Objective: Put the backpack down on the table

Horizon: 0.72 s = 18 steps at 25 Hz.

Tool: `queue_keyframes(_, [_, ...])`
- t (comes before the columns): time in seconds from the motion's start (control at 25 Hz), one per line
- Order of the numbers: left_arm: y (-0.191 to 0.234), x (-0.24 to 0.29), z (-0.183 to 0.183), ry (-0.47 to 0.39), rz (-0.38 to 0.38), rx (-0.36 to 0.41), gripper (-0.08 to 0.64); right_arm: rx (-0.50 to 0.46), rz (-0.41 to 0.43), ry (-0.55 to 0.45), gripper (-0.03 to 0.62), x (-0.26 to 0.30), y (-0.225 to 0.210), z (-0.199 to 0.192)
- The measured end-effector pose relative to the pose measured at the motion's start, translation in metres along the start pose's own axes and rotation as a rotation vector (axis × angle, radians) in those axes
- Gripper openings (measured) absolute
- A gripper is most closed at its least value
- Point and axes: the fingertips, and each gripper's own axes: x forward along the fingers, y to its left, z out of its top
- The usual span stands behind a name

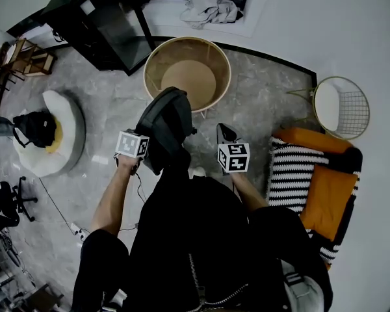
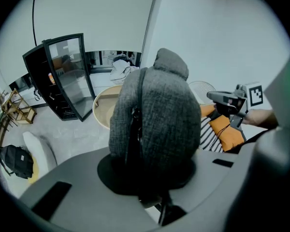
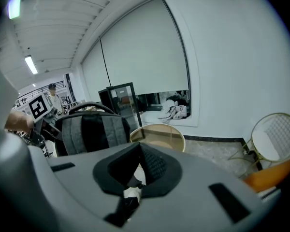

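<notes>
One grey backpack (image 1: 166, 123) in left tool (image 2: 150, 197)

Backpack (image 1: 166, 125): grey woven fabric w/ black panels & black top handle. Pose: approx. upright, suspended in air, not resting on table. Position, head view: at 6 o'clock of table, upper end overlapping table's near rim. Table (image 1: 188, 77): round, tan top w/ raised pale rim, thin frame, standing at 12 o'clock of backpack.
</notes>
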Motion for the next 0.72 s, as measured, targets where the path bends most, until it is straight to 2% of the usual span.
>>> queue_keyframes(0.32, [0.03,0.014,0.043,-0.002,-0.064,0.036,0.075,-0.031,0.004,0.015,0.011,0.062,0.009,0.044])
queue_keyframes(0.72, [0.093,0.028,0.112,-0.012,-0.094,0.148,0.075,-0.069,-0.014,0.027,0.011,0.144,0.023,0.101])
